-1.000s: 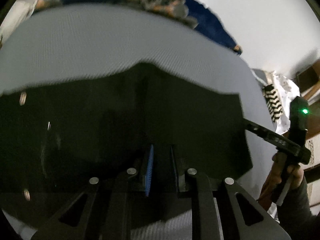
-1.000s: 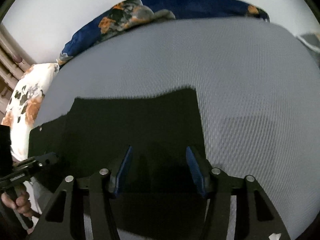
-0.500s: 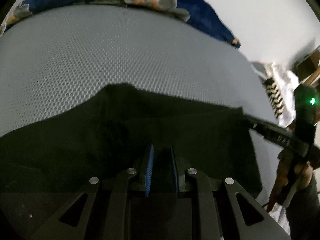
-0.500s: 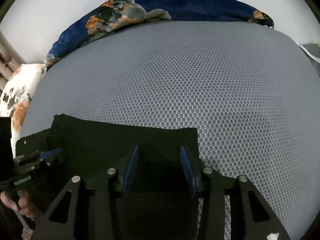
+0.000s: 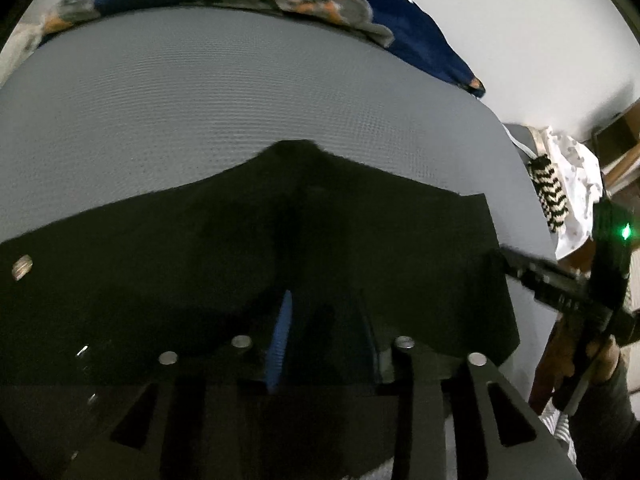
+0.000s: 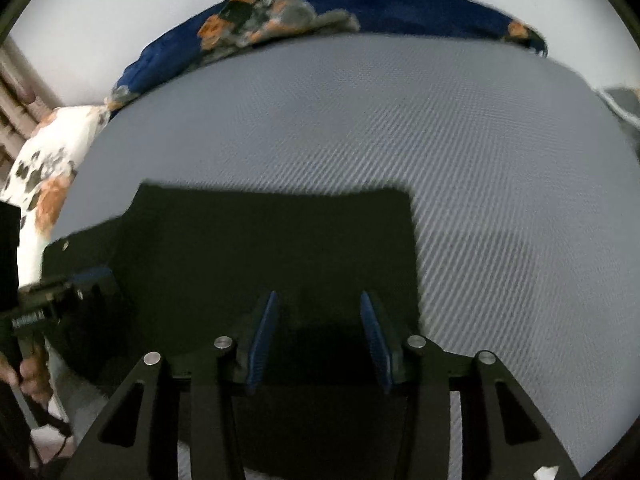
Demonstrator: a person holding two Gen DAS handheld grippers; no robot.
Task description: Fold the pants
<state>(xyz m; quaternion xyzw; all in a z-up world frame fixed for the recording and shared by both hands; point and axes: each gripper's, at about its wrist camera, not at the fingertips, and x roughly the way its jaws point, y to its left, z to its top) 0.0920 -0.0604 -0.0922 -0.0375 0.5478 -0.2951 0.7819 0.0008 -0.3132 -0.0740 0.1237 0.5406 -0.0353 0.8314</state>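
Pants (image 5: 320, 248) lie black on the bed (image 5: 240, 120), long axis running sideways under both my grippers. My left gripper (image 5: 326, 340) and right gripper (image 6: 320, 344) have jaws parted over the near edge, gripping nothing.

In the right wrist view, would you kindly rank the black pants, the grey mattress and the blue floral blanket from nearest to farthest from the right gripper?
1. Black pants, directly under and between the right gripper fingers.
2. Grey mattress, stretching ahead and to the right.
3. Blue floral blanket, along the far edge at the top.
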